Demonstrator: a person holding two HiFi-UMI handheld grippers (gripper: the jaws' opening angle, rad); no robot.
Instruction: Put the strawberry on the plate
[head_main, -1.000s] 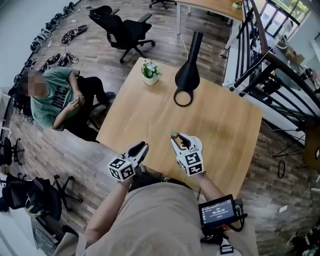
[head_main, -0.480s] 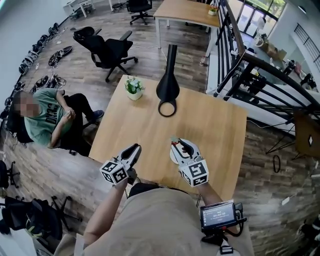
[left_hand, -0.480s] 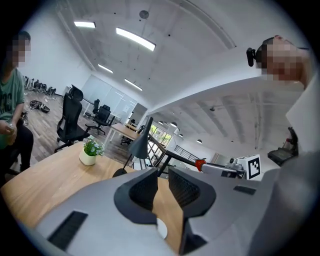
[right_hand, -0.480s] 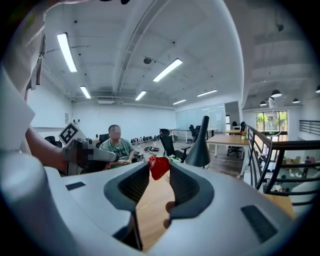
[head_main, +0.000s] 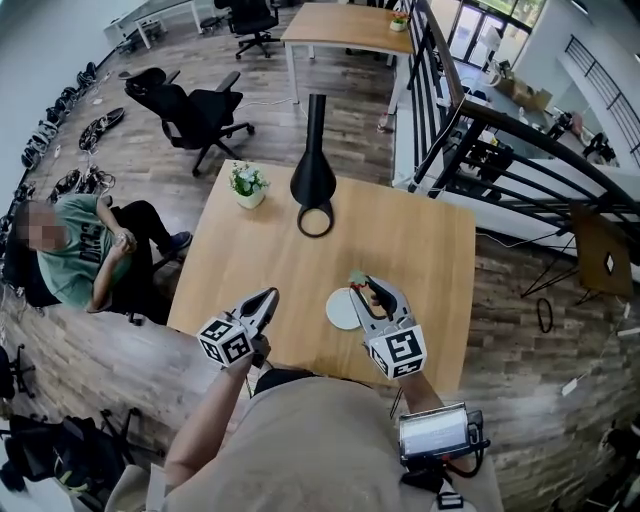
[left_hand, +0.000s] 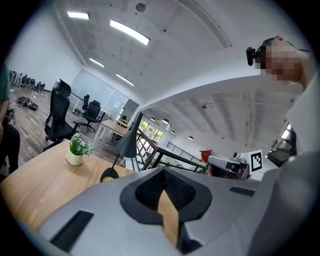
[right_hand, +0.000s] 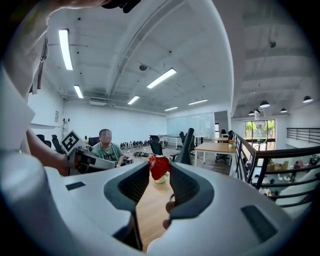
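Above wooden table (head_main: 420, 240), right hand-held gripper (head_main: 365, 287) pinching strawberry (right_hand: 159, 166) near plate (head_main: 338, 312), left hand-held gripper (head_main: 268, 297) closed, empty.

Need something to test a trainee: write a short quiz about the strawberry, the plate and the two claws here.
1. True or false: the strawberry lies on the plate.
2. The left claw is: A shut and empty; B shut on the strawberry; C wide open.
3. Fill in: the strawberry sits between the jaws of the ___ claw.
Key: 1 false, a claw holds it; 2 A; 3 right claw.
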